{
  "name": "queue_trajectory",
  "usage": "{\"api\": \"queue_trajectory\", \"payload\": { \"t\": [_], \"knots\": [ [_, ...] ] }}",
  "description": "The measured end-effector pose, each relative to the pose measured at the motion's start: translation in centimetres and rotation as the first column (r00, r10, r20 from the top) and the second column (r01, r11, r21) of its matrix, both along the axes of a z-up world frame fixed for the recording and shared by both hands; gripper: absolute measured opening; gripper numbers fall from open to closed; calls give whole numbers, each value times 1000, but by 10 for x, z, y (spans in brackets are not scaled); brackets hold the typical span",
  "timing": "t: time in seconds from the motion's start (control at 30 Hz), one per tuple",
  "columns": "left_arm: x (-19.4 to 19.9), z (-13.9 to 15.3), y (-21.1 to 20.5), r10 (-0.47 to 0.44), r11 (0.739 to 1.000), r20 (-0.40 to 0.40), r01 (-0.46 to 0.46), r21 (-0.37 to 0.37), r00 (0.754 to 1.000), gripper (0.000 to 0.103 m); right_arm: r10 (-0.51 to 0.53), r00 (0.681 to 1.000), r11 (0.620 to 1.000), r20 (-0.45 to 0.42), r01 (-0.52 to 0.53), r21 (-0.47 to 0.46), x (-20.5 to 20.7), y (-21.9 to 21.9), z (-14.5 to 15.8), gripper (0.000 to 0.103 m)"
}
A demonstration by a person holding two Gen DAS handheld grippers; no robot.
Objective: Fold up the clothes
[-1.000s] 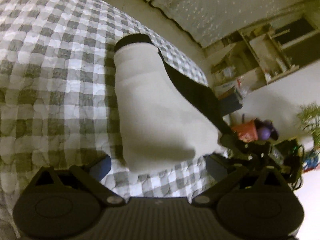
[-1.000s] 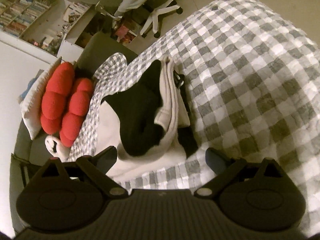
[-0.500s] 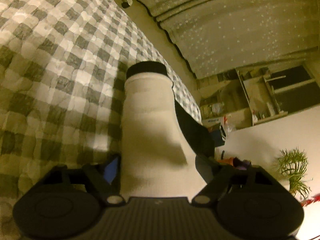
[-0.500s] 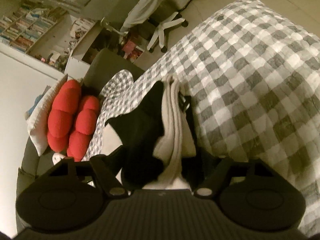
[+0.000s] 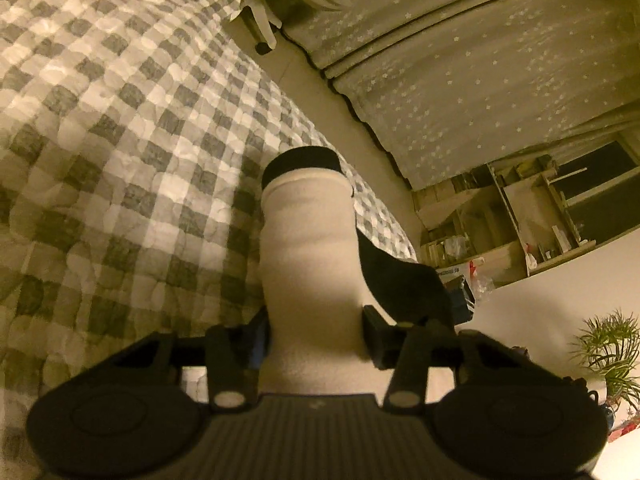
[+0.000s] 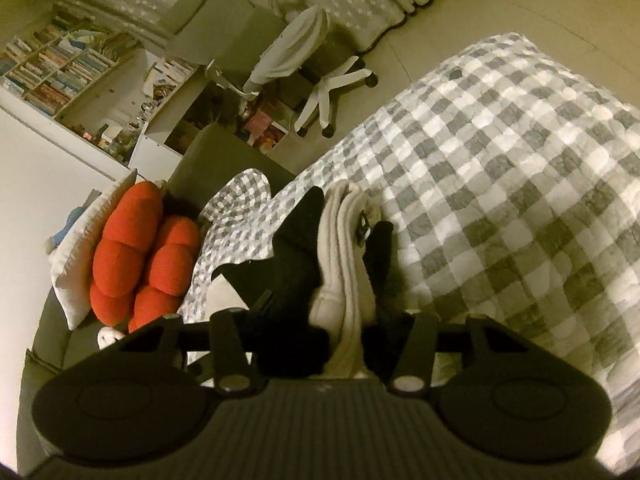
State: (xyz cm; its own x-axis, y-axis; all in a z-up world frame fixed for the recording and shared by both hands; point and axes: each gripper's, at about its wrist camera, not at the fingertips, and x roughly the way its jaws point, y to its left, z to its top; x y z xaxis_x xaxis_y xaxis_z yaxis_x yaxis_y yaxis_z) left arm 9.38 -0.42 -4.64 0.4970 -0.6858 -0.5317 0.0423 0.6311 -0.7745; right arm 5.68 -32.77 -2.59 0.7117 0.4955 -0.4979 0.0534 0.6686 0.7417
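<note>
Now, left gripper (image 5: 316,334): its jaws are closing, one on each side of the white and black garment (image 5: 308,248), at its near end.
Right gripper (image 6: 346,336): its jaws are closing too, with the bunched folds of the same garment (image 6: 340,248) between them.
Garment: it lies folded on the checked bed cover (image 5: 120,140), close to the bed's edge.
Beyond the bed: a red cushion (image 6: 136,256), a white swivel chair (image 6: 304,60) and a starry curtain (image 5: 480,72).

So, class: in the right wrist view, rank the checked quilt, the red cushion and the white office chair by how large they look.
1. checked quilt
2. red cushion
3. white office chair, though it stands farther off, so it only looks smaller.
</note>
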Motion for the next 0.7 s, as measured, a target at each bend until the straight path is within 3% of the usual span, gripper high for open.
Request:
{"api": "queue_trajectory", "payload": {
  "t": [0.7],
  "knots": [
    [-24,43,82,179,981,57,-183,67,982,47,124,990,992,62,-126,29,18,88,19,52]
  ]
}}
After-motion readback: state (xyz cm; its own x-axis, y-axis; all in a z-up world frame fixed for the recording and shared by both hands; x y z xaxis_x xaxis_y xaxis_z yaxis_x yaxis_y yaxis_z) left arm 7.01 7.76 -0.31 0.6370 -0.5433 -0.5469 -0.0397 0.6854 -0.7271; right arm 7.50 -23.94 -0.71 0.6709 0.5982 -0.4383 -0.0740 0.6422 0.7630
